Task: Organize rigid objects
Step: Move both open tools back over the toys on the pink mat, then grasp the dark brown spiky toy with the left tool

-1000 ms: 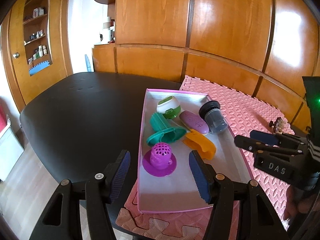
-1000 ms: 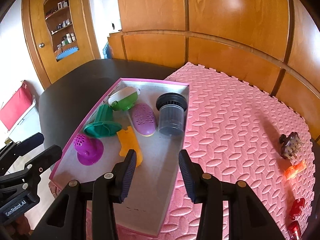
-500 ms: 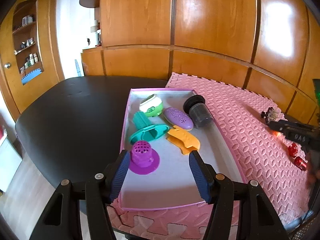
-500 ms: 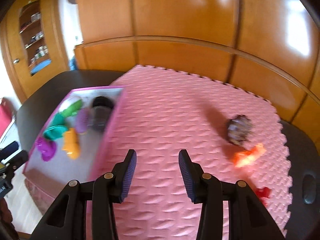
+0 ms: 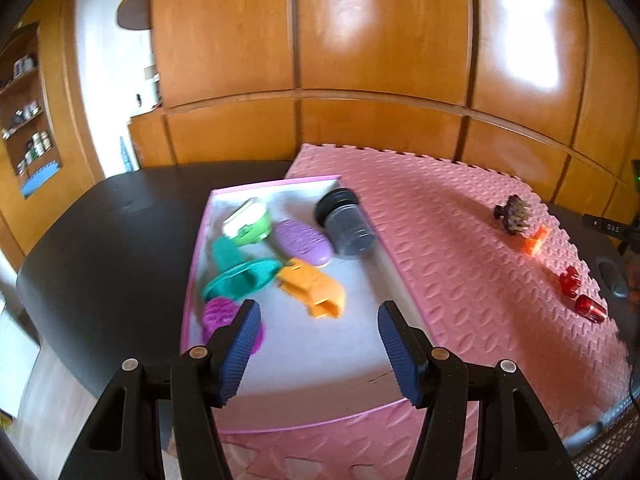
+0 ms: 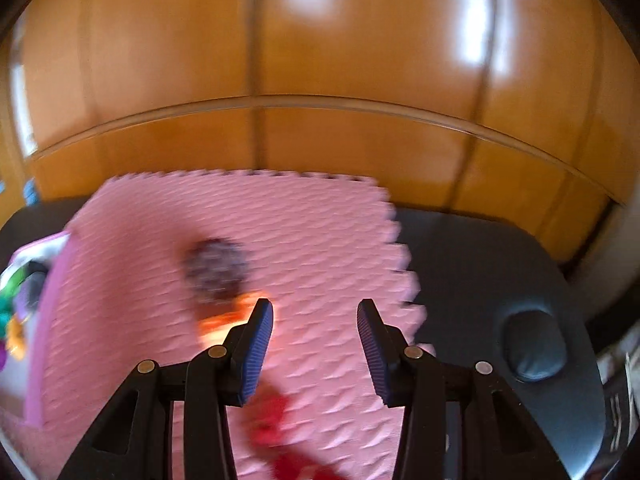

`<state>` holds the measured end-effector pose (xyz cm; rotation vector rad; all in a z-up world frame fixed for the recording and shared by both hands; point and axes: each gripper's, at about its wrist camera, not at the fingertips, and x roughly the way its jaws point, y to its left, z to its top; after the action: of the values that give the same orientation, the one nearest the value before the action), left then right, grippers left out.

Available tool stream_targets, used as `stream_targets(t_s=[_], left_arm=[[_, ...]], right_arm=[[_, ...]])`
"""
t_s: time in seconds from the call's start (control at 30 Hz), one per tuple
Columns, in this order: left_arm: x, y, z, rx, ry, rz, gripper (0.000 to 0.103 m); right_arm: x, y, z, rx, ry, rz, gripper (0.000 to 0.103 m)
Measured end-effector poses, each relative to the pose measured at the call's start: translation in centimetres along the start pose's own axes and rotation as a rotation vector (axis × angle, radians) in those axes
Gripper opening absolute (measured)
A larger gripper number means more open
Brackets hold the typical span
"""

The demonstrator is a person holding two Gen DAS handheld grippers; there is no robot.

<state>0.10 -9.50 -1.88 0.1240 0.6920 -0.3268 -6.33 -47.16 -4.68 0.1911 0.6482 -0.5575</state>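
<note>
tray [image 5: 396, 276]: 6 items | mat [image 5: 460, 264]: 4 loose (two red) | left tongs [image 5: 316, 344], right tongs [image 6: 316, 340]: spread, empty

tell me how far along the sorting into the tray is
Mostly done: six items already lie in the pink-rimmed tray, among them the dark jar, purple case and orange clip. Nothing is in hand; the left gripper and right gripper are both open and empty. Left on the pink mat: the brown claw clip, an orange piece and two red pieces.
</note>
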Motion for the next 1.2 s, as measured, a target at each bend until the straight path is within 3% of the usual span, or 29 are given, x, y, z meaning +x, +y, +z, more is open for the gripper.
stream_targets(t_s=[0.07, 0.13, 0.2, 0.37, 0.67, 0.83, 0.93, 1.2], left_arm=[[0.3, -1.0, 0.4, 0.019, 0.01, -0.015, 0.063], [0.8, -2.2, 0.8, 0.043, 0.022, -0.033, 0.066], [1.2, -3.4, 1.3, 0.063, 0.026, -0.052, 0.067], [2.4, -7.1, 2.8, 0.118, 0.044, -0.125, 0.07], [7.4, -14.4, 6.6, 0.109, 0.137, -0.318, 0.07], [11.1, -18.5, 8.9, 0.101, 0.182, -0.403, 0.084], [13.2, -20.2, 9.9, 0.097, 0.196, -0.427, 0.089], [18.9, -24.2, 12.6, 0.067, 0.216, -0.459, 0.089]], right_arm=[[0.8, -2.4, -0.7, 0.084, 0.008, -0.017, 0.044], [2.3, -4.1, -1.1, 0.169, 0.086, -0.031, 0.044], [2.5, -5.3, -1.0, 0.24, 0.089, 0.007, 0.044], [2.7, -6.5, -1.1, 0.308, 0.11, 0.029, 0.044], [3.3, -6.4, -1.3, 0.32, 0.138, 0.058, 0.044], [3.4, -6.3, -1.3, 0.325, 0.153, 0.085, 0.044], [3.7, -6.3, -1.3, 0.33, 0.171, 0.1, 0.044], [4.3, -5.8, -1.3, 0.331, 0.208, 0.147, 0.044]])
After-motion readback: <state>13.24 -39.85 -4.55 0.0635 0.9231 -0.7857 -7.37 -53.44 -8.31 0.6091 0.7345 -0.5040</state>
